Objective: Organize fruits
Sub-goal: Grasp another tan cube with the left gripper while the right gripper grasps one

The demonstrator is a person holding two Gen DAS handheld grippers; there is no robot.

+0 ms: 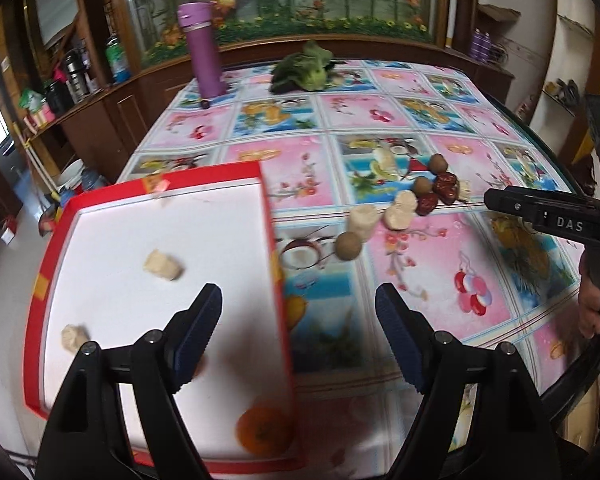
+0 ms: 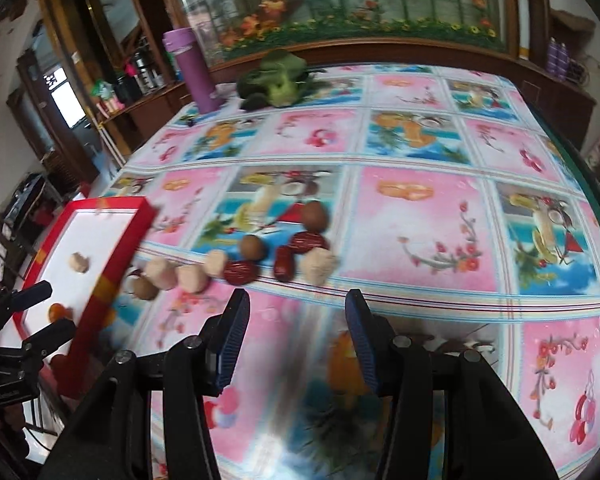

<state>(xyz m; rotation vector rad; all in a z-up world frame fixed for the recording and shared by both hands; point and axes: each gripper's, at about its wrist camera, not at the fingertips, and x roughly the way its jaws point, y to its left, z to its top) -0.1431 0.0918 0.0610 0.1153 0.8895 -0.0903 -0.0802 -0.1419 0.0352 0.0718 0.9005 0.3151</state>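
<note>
Right gripper point(image 2: 296, 336) is wide open with nothing in it, and the fruit pile point(image 2: 236, 268) sits on the tabletop just ahead, right of the red tray point(image 2: 112, 280), so it's closer than the open left gripper point(image 1: 298, 336) over the tray.

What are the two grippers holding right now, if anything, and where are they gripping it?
Nothing. The left gripper is open above the red box edge, and the right gripper is open over the tablecloth, both empty.
</note>
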